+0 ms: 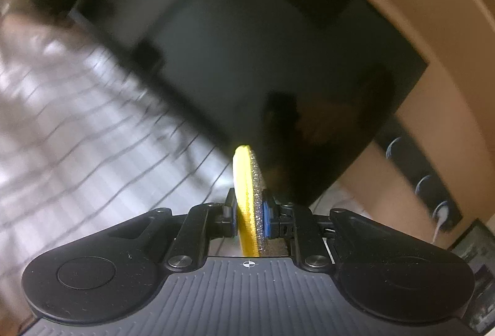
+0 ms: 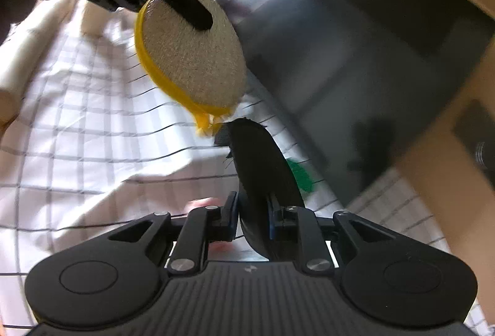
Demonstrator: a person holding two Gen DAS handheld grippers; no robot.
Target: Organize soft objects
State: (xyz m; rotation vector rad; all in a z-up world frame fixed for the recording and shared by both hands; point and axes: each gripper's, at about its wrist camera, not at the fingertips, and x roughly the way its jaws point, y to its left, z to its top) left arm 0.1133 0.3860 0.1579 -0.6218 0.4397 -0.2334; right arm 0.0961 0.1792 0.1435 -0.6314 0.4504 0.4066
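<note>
Sponge pads were what I had in both tools: a round yellow scouring pad (image 1: 247, 203) with a glittery grey face stood edge-on, pinched between the pads of my left gripper (image 1: 249, 217), and a round black pad (image 2: 263, 181) was clamped the same way in my right gripper (image 2: 251, 220), whose jaws had just been closing onto it. From the right wrist camera, the left gripper (image 2: 198, 17) hung up and to the left ahead of my fingers, its yellow pad (image 2: 191, 57) facing me flat, with its frayed lower edge nearly meeting the top of the black one.

I judged both discs light, squashy and a little springy, so a pinch near the rim held them but let them flop; a bite closer to the centre would have steadied them. Nothing about them looked fragile or slippery.

Below and to the left of both tools lay a white checked cloth (image 2: 77, 135), rumpled, with a green scrap (image 2: 301, 175) just right of the black pad. A dark glossy surface (image 1: 263, 42) rose ahead and to the right. Open room lay leftward over the cloth.
</note>
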